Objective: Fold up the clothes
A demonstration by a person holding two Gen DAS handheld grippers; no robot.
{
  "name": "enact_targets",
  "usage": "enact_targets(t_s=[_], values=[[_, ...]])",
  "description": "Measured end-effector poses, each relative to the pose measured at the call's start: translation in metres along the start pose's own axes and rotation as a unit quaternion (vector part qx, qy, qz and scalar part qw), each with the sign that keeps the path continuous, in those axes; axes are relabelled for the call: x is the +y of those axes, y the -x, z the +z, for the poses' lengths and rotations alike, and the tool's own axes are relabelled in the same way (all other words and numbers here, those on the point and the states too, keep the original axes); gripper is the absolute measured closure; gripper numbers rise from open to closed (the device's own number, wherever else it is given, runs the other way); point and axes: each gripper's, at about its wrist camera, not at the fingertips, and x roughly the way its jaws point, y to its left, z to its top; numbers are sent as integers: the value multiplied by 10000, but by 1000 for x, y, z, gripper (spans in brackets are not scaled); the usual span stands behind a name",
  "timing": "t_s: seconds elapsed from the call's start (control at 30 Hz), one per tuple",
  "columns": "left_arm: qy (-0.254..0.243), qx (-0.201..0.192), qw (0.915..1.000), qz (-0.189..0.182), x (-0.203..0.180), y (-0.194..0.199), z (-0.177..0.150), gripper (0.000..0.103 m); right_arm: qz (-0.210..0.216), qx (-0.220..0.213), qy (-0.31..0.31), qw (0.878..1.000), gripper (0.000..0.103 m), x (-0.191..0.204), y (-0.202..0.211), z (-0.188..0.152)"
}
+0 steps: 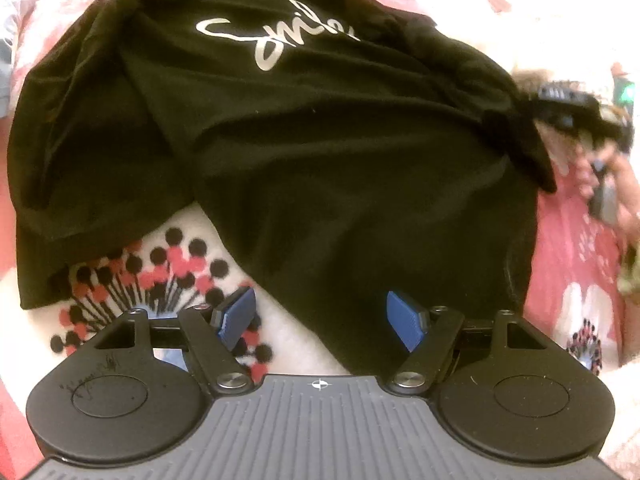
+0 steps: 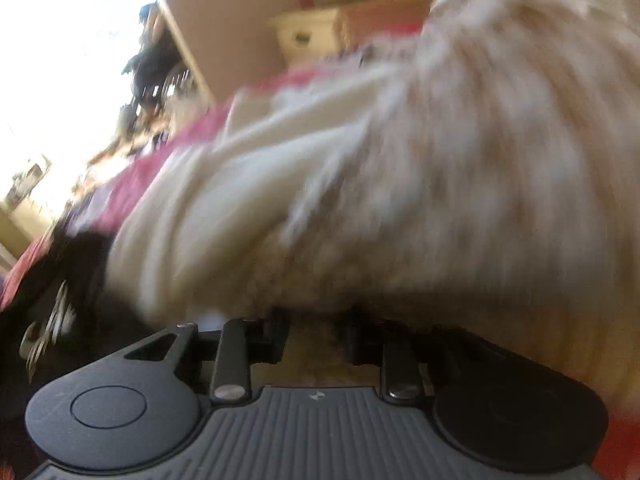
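Observation:
A black t-shirt point(image 1: 304, 152) with silver "Smile" script lies crumpled on a patterned bedspread point(image 1: 188, 276). My left gripper point(image 1: 320, 316) is open with blue pads, hovering just over the shirt's near hem, holding nothing. In the left wrist view my right gripper point(image 1: 568, 116) is at the far right, blurred, with the shirt's right corner bunched at its tip. In the right wrist view my right gripper point(image 2: 312, 332) has its fingertips buried under blurred cream fabric point(image 2: 360, 184); the jaws stand fairly close. A bit of the black shirt point(image 2: 76, 264) shows at the left.
The bedspread is pink and white with red and black dot bursts point(image 1: 576, 248). A bright window point(image 2: 60, 60), a beige wall and cream furniture point(image 2: 308, 36) show behind the bed in the right wrist view.

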Motion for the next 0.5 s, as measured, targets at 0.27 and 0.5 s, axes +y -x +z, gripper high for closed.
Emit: enact_targets(t_s=[0.27,0.5], values=[[157,63,9997,164,-4,-1,2,30,-345,-804,-773,9932,85,-41,-96,139],[334,51,9994,14,1,3,-2,30,166,71,-577,9982,68,-23,-73,180]])
